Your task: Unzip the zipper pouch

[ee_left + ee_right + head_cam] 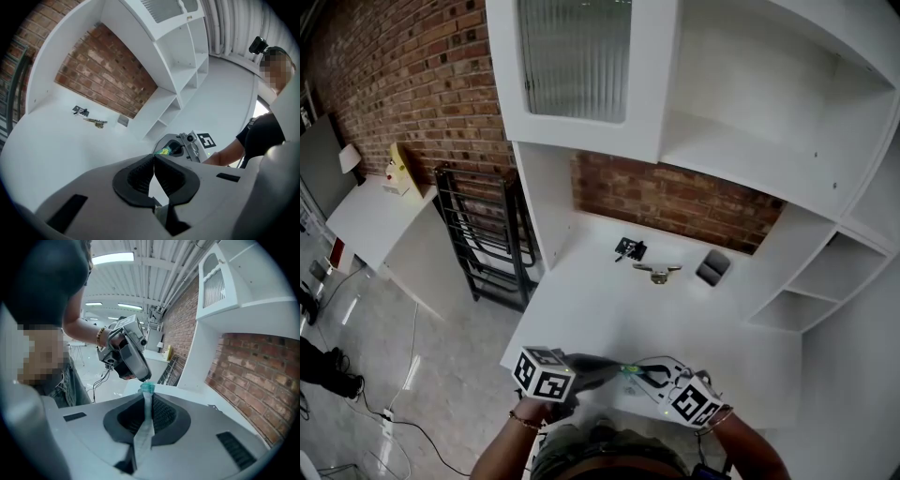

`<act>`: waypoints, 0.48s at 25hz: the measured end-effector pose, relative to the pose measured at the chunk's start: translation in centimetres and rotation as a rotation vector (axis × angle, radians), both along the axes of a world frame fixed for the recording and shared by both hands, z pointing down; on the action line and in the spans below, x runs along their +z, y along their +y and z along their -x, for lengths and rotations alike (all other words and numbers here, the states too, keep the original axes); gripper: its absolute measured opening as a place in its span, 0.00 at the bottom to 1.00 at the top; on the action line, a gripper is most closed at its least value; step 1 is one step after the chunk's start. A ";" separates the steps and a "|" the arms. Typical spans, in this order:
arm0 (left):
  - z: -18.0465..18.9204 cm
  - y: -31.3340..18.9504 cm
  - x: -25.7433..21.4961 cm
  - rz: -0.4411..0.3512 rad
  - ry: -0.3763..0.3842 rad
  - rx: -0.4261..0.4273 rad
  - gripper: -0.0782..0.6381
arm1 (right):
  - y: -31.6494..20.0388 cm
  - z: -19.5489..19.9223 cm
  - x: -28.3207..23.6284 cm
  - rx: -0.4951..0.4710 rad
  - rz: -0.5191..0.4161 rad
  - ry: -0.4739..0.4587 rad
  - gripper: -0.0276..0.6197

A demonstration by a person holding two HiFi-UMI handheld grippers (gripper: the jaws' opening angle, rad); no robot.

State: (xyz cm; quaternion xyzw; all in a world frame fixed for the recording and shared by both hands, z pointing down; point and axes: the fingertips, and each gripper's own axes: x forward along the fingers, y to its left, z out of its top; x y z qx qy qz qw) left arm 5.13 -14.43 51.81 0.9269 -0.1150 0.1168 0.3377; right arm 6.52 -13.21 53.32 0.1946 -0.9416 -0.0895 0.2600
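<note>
The zipper pouch (630,369) is a thin, pale, see-through strip with a teal end, held low over the front edge of the white desk (609,309). In the right gripper view the pouch (146,423) runs between the jaws of my right gripper (147,394), which is shut on it. My left gripper (142,378) comes in from the opposite side, and its shut tips meet the teal end. In the left gripper view my left gripper (153,158) is shut, with a green-yellow bit of pouch (164,151) just past its tips, in front of my right gripper (174,149). In the head view the left gripper (614,367) and right gripper (652,375) face each other.
Far back on the desk lie a small black object (630,248), a metal piece (657,273) and a dark little box (712,267). White shelves rise behind and to the right against a brick wall. A black wire rack (483,234) stands left of the desk.
</note>
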 end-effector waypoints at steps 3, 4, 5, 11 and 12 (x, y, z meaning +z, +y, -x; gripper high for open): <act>0.5 -0.1 0.2 -0.009 -0.016 -0.004 0.12 | 0.0 0.2 -0.1 0.003 0.001 0.000 0.06; 0.7 -0.1 0.3 -0.011 -0.020 -0.006 0.12 | 0.0 0.3 -0.1 0.003 0.002 0.000 0.06; 0.9 -0.2 0.3 -0.012 -0.023 -0.008 0.12 | 0.1 0.4 -0.2 0.003 0.002 -0.002 0.06; 2.3 -0.9 1.3 -0.014 -0.067 -0.048 0.12 | -0.1 0.4 -0.3 0.016 0.006 -0.029 0.06; 2.5 -1.1 1.4 -0.015 -0.071 -0.053 0.12 | -0.2 0.4 -0.4 0.018 0.008 -0.025 0.06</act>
